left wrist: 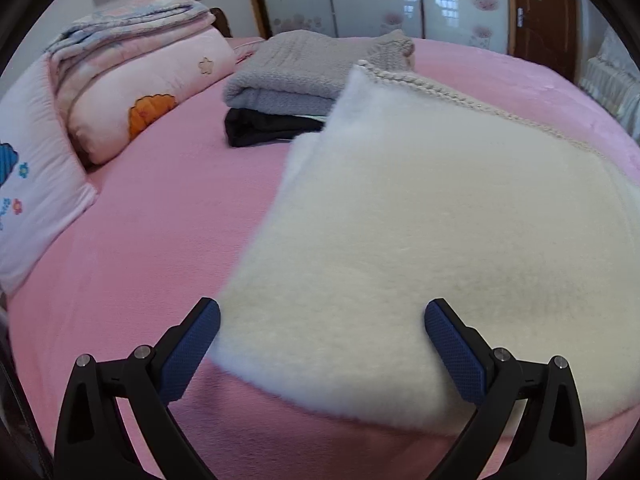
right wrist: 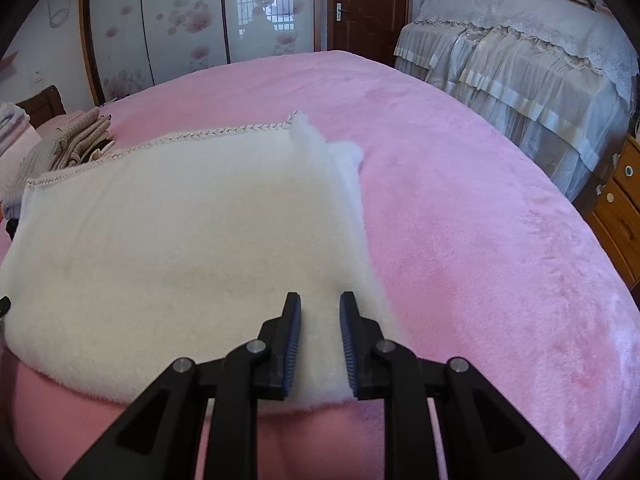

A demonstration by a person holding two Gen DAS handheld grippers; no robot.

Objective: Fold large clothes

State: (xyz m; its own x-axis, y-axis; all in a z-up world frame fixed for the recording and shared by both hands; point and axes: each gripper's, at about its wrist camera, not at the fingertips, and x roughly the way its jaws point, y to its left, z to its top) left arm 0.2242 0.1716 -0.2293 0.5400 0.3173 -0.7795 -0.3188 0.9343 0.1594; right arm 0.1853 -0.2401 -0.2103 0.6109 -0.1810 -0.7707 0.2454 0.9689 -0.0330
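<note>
A white fluffy garment [left wrist: 420, 232] lies folded flat on the pink bed [left wrist: 140, 240], with a beige braided edge along its far side. It also shows in the right wrist view [right wrist: 192, 220]. My left gripper [left wrist: 322, 320] is wide open over the garment's near left corner, holding nothing. My right gripper [right wrist: 320, 314] hovers over the garment's near right corner, its jaws a narrow gap apart with white fleece showing between them; no cloth is clamped.
A folded grey knit [left wrist: 304, 68] rests on a black garment [left wrist: 260, 128] at the far side. Pink quilts and pillows [left wrist: 132, 80] lie at the left. Beige folded clothes [right wrist: 76, 140] sit far left. A lace-covered piece of furniture [right wrist: 540, 72] and wooden drawers [right wrist: 620, 208] stand right of the bed.
</note>
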